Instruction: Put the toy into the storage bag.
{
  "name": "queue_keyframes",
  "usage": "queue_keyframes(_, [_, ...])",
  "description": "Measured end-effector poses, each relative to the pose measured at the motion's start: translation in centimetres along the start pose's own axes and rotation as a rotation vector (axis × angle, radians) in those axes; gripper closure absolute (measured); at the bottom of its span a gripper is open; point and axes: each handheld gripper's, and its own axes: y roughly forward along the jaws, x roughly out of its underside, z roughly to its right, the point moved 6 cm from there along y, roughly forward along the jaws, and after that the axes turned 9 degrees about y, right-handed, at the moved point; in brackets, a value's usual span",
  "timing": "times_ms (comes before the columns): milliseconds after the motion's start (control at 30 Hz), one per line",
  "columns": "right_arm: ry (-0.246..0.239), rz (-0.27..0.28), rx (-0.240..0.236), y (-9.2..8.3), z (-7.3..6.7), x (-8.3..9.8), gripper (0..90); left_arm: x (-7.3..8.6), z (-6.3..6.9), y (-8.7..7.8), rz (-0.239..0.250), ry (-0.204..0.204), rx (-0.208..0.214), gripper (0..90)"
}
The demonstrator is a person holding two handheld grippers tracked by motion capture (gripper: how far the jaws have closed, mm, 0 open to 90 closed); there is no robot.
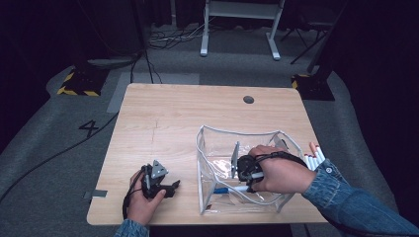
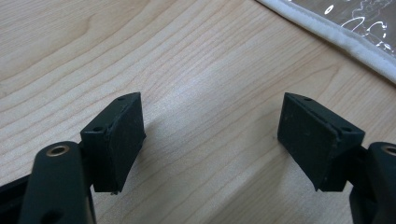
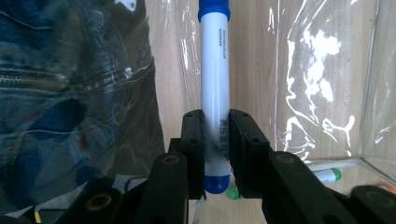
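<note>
1. The wooden table [image 1: 188, 113] is being bounded by grey floor on every side; wide bare wood is being left behind and to the left of the clear pouch [image 1: 217, 143], which is standing open near the front right edge.
2. The pouch is being entered from the right by the right gripper [image 1: 245, 170], whose jaws are being kept clamped on a blue-capped white marker [image 3: 215, 88] held inside the pouch, close to its front wall.
3. More markers [image 1: 314, 158] are lying just right of the pouch, partly covered by the denim sleeve [image 1: 346, 197].
4. Well left of the pouch, the left gripper [image 1: 170, 188] is being rested on the table with its jaws apart and nothing between them.
5. Through the pouch's creased plastic, a green-tipped marker [image 3: 327, 175] is being glimpsed, half hidden.
</note>
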Motion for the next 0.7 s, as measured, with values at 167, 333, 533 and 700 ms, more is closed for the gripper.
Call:
queue_keyframes(167, [-0.003,-0.009,-0.012,1.0,0.4,-0.3,76.3,0.0,0.0,0.0,0.0,0.0,0.0,23.3])
queue_keyframes(333, [-0.006,-0.014,-0.037,2.4,0.7,-0.6,76.3,0.0,0.0,0.0,0.0,0.0,0.0,23.3])
queue_keyframes(533, [0.01,-0.02,-0.078,3.7,0.8,-0.5,76.2,0.0,0.0,0.0,0.0,0.0,0.0,23.2])
queue_keyframes(700, [0.018,-0.031,-0.099,4.3,0.7,-0.6,76.2,0.0,0.0,0.0,0.0,0.0,0.0,23.2])
